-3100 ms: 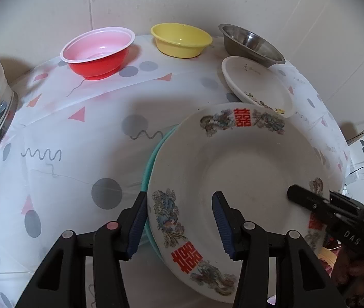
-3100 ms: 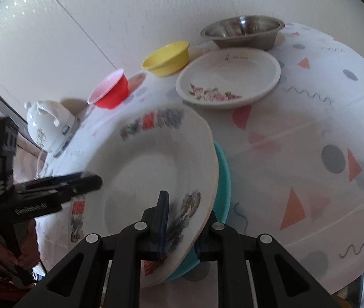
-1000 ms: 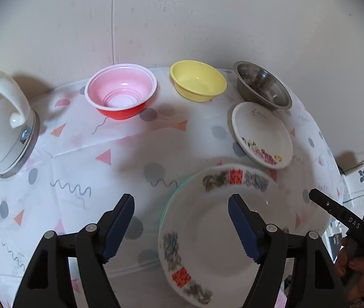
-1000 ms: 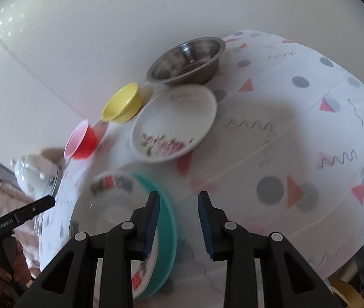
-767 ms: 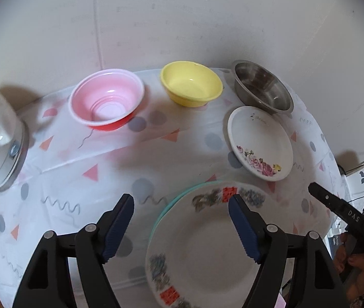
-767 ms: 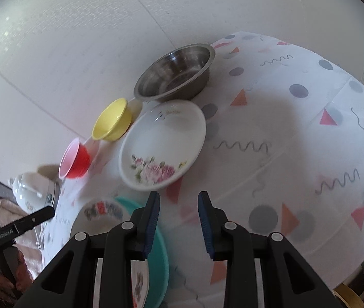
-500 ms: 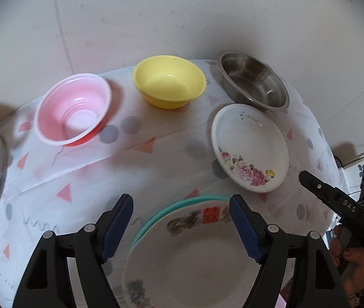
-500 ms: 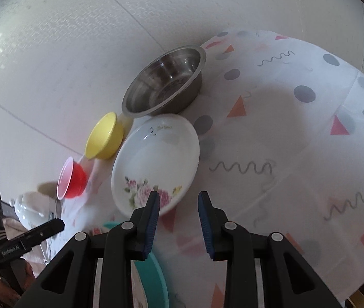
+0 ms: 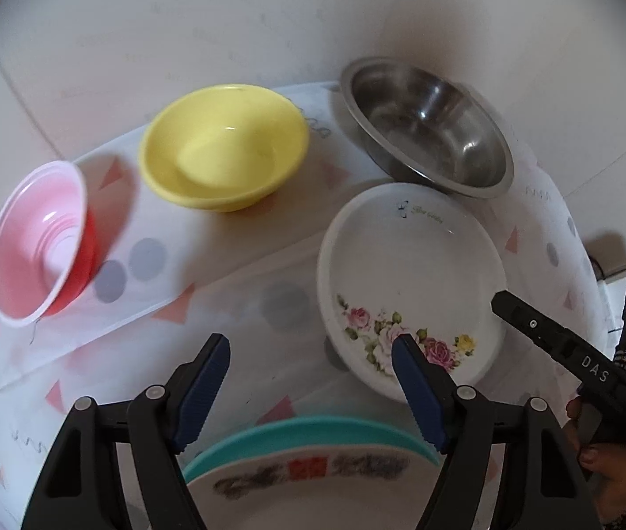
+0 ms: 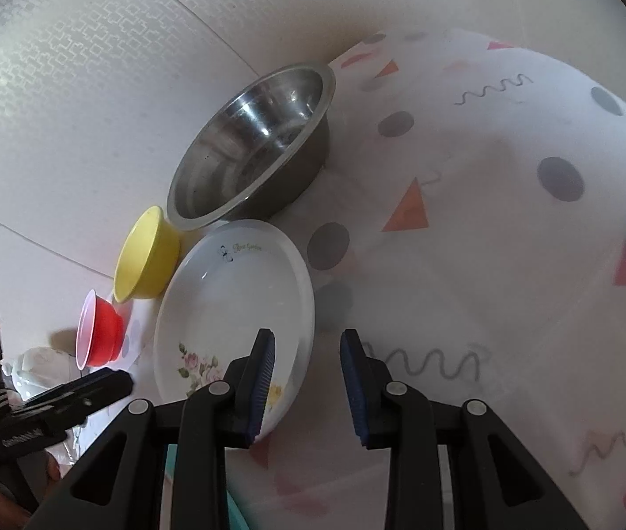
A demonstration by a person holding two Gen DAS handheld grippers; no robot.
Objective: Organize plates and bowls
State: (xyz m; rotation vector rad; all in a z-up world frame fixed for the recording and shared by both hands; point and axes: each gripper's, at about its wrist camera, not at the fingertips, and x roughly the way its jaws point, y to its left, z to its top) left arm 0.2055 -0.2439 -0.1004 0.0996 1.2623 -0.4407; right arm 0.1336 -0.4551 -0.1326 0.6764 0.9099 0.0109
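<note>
Left gripper (image 9: 310,386) hangs released over the patterned tablecloth (image 9: 233,291), nothing between its pads. Right gripper (image 10: 306,386) is likewise unclenched and empty, straddling the near rim of the rose-printed white plate (image 10: 233,309), which lies just beside the steel bowl (image 10: 251,145).

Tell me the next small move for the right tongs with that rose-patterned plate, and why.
Probably ease the right tongs forward and down so their pads straddle the near rim of the floral plate, then close. They are open and empty, with that rim in front of their left pad, and the plate lies loose on the tablecloth beside the steel bowl, not yet stacked.
</note>
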